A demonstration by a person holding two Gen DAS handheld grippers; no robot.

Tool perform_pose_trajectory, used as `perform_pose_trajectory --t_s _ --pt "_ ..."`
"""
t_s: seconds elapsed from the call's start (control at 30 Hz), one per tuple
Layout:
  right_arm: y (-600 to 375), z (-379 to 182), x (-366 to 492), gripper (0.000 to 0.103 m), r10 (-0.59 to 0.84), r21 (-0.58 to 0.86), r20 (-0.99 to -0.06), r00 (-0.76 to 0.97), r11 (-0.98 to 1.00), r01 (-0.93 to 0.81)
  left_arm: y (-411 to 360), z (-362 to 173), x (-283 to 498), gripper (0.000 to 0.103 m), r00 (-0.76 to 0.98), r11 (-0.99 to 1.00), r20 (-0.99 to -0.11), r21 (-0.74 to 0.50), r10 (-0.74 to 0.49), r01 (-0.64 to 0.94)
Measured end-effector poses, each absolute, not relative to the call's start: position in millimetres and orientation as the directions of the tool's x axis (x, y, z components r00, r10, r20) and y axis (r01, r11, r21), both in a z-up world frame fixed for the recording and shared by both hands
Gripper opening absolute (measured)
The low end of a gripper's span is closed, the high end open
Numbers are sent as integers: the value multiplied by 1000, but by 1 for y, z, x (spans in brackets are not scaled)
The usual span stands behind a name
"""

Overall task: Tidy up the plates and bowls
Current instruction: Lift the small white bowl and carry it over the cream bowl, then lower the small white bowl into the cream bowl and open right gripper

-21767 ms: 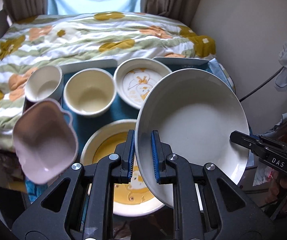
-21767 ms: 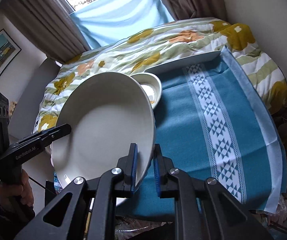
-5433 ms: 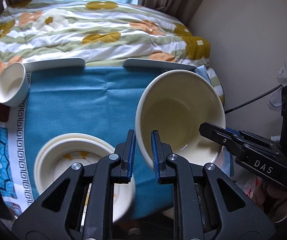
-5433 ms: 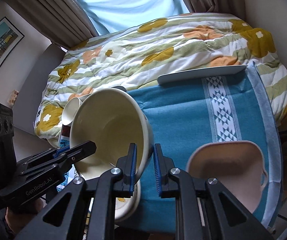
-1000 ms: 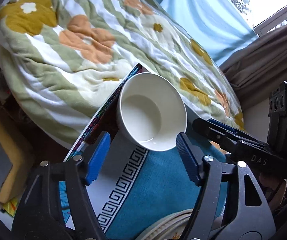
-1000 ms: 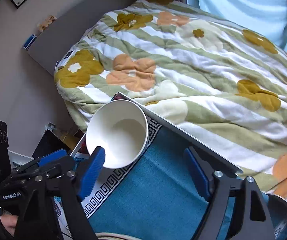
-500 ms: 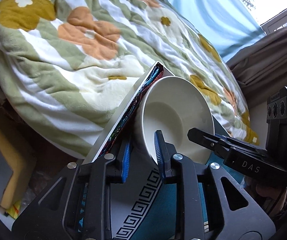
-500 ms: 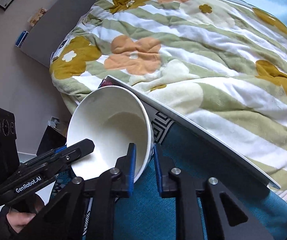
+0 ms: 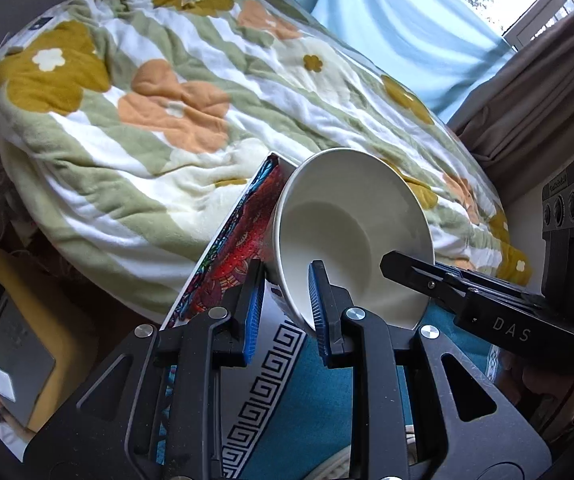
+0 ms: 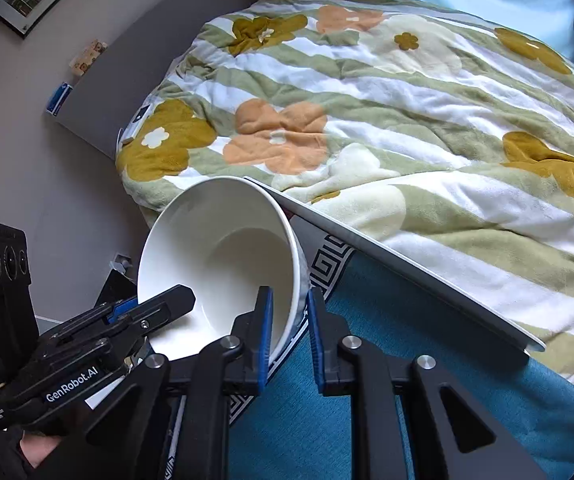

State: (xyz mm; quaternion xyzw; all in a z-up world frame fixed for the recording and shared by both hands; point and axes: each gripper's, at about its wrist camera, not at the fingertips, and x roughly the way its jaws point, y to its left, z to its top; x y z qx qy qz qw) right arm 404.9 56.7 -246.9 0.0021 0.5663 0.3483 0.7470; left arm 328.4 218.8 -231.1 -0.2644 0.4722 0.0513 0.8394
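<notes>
Both your grippers have just clamped down on the white bowl (image 9: 351, 236): a second ago the jaws stood wide around it, and now it tips toward you, so the lift toward the stack can begin. Your left gripper (image 9: 285, 308) pinches the near rim, one pad inside, one outside. Your right gripper (image 10: 289, 322) grips the opposite rim likewise. The bowl sits by the blue cloth's (image 10: 387, 360) patterned border, the flowered quilt (image 9: 147, 92) beyond.

"DAS" on right gripper (image 9: 407, 272) body; "GenRobot.AI" on left gripper (image 10: 167, 304) body.
</notes>
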Motion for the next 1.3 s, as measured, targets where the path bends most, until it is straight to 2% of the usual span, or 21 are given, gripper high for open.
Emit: perform_pose_trajectory --t_s 0.3,0.5,0.67,0.87,1.07,1.3 --pt "-2 -186 346 16 572 408 -796 198 749 -522 155 -158 269 20 623 878 -769 -389 -141 -280" --pt "-71 -143 285 16 575 396 -769 281 772 -497 77 -115 221 20 655 907 -737 -376 -167 -192" --pt "-148 -120 235 16 552 381 -751 361 810 -447 -2 -99 184 20 651 920 -725 -378 -227 -100" --pt "-241 -112 180 16 490 355 -752 440 864 -356 -97 -104 150 20 606 918 -728 -396 -321 10" --pt "-306 -128 145 16 403 336 -790 463 915 -223 -164 -133 135 20 488 907 -775 -410 -401 93" --pt "-334 -173 127 16 360 360 -830 427 929 -82 -202 -176 139 20 375 920 -840 -359 -392 158"
